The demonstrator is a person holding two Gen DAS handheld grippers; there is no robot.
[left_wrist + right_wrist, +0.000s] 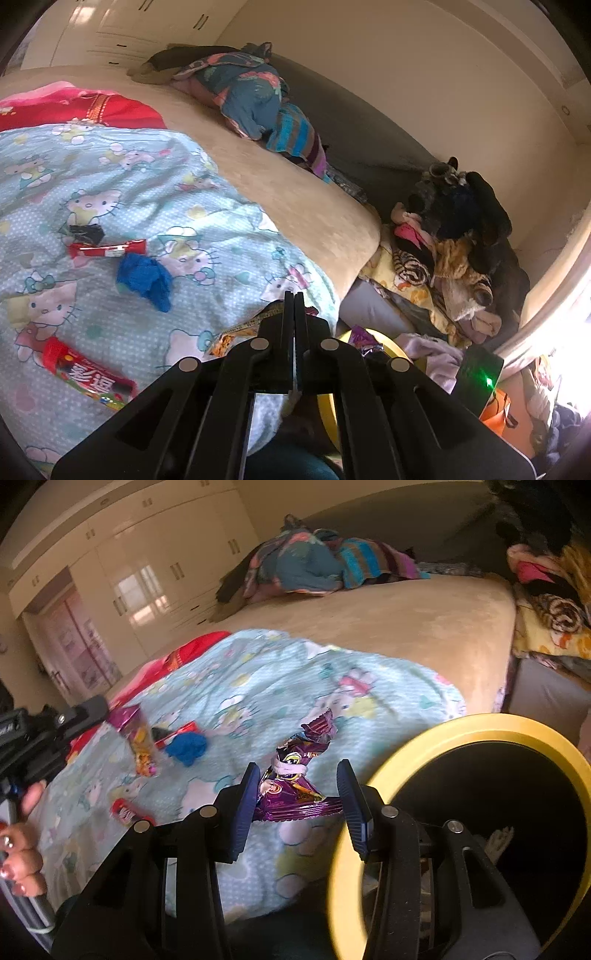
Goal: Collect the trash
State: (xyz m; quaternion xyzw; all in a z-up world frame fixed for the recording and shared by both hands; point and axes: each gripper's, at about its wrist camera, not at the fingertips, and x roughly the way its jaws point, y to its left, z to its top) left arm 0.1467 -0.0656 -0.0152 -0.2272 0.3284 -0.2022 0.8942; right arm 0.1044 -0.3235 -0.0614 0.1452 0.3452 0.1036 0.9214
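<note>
Right now the right gripper (297,797) has its blue-padded jaws apart with a crinkled purple foil snack wrapper (295,786) between them. The left pad meets the wrapper's edge; whether the right pad touches I cannot tell, so a firm grip is unconfirmed. The wrapper's long axis runs away from the jaws, up the picture, with its serrated lower edge lying crosswise between the pads.

Just right of that gripper, very near, is the round yellow-rimmed bin with a dark inside (517,731), standing off the bed's near edge. Judgement: the coming move turns on this, a short carry rightward to the bin mouth.

Left gripper (294,314): jaws together. A yellow-orange patterned wrapper (236,332) shows just behind them; whether it is pinched I cannot tell.

Still lying on the pale blue cartoon-cat quilt (229,236) on the bed, all left of the left gripper:
- 1 long red candy wrapper with white print (88,373), nearest
- 1 crumpled blue scrap (146,278)
- 1 slim red-and-white wrapper (107,249)
- 1 small black wrapper (83,232)

The left hand is the nearer for these.
</note>
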